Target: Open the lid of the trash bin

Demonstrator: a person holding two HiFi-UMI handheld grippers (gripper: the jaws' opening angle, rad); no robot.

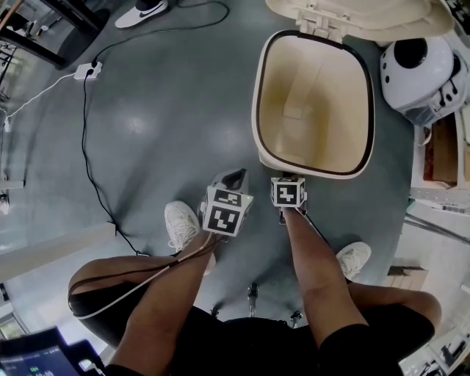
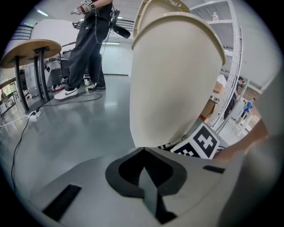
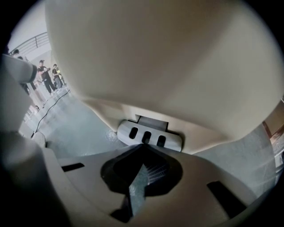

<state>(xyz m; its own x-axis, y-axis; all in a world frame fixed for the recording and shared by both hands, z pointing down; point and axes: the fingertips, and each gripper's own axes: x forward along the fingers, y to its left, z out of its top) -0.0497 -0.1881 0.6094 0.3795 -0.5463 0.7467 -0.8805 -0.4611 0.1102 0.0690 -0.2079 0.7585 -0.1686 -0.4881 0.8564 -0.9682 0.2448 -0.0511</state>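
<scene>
The cream trash bin (image 1: pixel 258 110) stands open in the head view, its inside empty and its lid (image 1: pixel 360 15) tipped back at the far side. Both grippers hang low at the bin's near wall. My left gripper (image 1: pixel 235 178) is shut, with nothing between its jaws. In the left gripper view, that left gripper (image 2: pixel 143 150) points at the bin's rounded side (image 2: pixel 173 75). My right gripper (image 1: pixel 288 182) is also shut. The right gripper (image 3: pixel 143 145) has its tips right at the bin's grey foot pedal (image 3: pixel 149 135); I cannot tell if they touch.
A white rounded machine (image 1: pixel 415 70) and shelving sit right of the bin. A black cable and a white power strip (image 1: pixel 87 71) lie on the grey floor to the left. My shoes (image 1: pixel 180 224) (image 1: pixel 354 257) flank the grippers. A person (image 2: pixel 88 44) and a round table (image 2: pixel 31 48) stand farther off.
</scene>
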